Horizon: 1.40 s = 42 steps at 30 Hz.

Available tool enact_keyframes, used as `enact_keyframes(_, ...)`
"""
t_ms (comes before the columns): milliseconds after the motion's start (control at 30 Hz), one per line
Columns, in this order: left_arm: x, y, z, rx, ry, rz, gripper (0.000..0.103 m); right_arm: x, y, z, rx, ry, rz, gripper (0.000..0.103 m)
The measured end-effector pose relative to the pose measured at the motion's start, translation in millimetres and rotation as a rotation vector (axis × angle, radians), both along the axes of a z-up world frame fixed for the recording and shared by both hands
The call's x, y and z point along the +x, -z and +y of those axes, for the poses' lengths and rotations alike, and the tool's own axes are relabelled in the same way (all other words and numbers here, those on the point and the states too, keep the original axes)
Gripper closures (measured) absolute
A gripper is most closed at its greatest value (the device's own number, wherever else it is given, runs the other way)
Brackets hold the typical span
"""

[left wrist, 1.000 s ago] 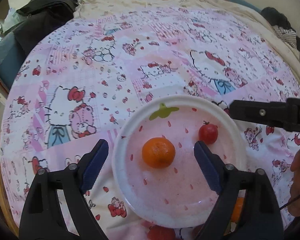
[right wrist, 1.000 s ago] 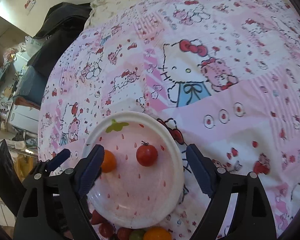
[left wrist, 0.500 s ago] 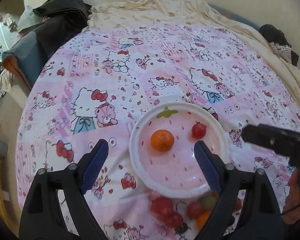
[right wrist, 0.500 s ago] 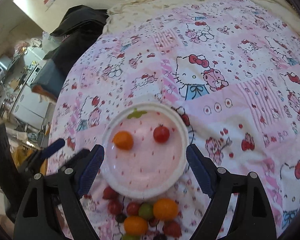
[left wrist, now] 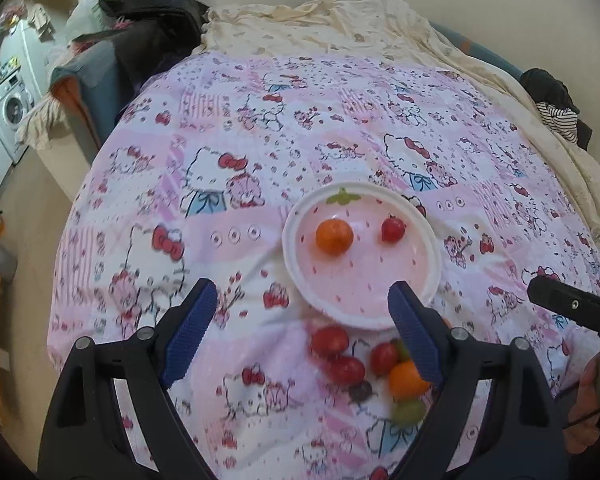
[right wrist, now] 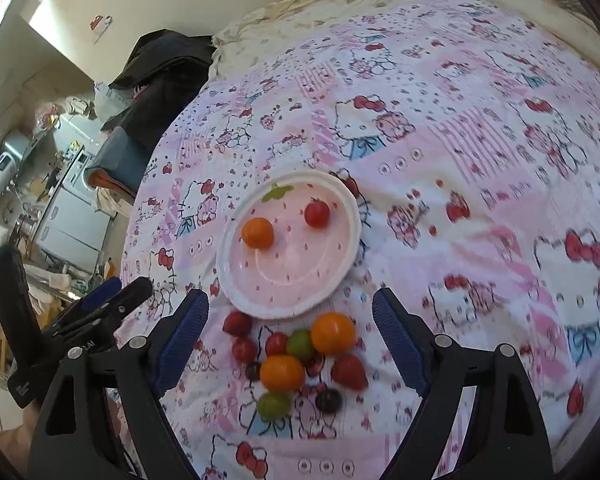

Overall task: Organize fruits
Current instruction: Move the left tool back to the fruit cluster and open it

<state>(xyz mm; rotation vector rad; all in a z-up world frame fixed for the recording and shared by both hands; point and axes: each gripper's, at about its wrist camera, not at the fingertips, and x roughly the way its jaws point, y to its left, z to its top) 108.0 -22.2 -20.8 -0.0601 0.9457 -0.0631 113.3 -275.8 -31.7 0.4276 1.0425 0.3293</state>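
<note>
Two handheld grippers hang above a bed w/ a pink cartoon-cat quilt (right wrist: 440,128). Left gripper (left wrist: 300,328): jaws wide apart, nothing between the pads, only quilt under the gap. Right gripper (right wrist: 290,338): jaws also wide apart and holding nothing, though a loose pile of fruit (right wrist: 296,360) lies on the quilt below the gap, not touched by either pad. Ahead of both grippers sits a round pink plate (right wrist: 236,280) w/ a white rim; its near rim is just beyond the fingertips. On the plate: 1 orange (right wrist: 257,233) to the left and 1 tomato (right wrist: 317,213) to the right, apart from each other and clear of the rim. The pile sits just on the gripper side of the plate, close to its rim; approx 10 pieces: 2 oranges, 2 green, 2 dark grape-like, approx 4 red, some blurred. In the left view the pile lies beneath and beside the right-hand finger (left wrist: 414,340). Quilt ahead and to the right of the plate is bare and wide. Bed edge drops off to the left; beyond it a floor, dark clothes (right wrist: 160,68) and white appliances. Cream sheet (left wrist: 332,20) and a wall at the far end.
</note>
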Motion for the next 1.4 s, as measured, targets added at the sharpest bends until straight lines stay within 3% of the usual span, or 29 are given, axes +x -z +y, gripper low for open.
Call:
enact_keyframes(333,-29,8,27,-0.028,-0.086,0.025,0.018,-31,21,-19,0.037,0.056,0.081,0.016)
enact_keyframes(533,-27,41,29,-0.093,-0.111,0.149,0.018,-29,26,-19,0.047,0.072,0.099,0.016)
enact_keyframes(700,-28,68,10,-0.100,-0.076,0.208,0.020,-27,31,-17,0.034,0.075,0.118,0.016)
enact_keyframes(767,-25,78,-1,-0.112,-0.047,0.233,0.031,-27,34,-18,0.033,0.078,0.132,0.016)
enact_keyframes(1100,-2,119,-37,-0.109,0.022,0.329,0.054,-27,41,-35,0.049,0.102,0.162,0.016)
enact_keyframes(1200,-1,121,-40,-0.078,0.028,0.315,0.058,-25,44,-38,0.053,0.108,0.172,0.016)
enact_keyframes(1300,1,123,-43,-0.077,0.047,0.330,0.075,-22,45,-37,0.038,0.109,0.175,0.016)
enact_keyframes(1400,-2,120,-46,-0.064,0.055,0.327,0.075,-18,45,-31,0.026,0.097,0.168,0.016)
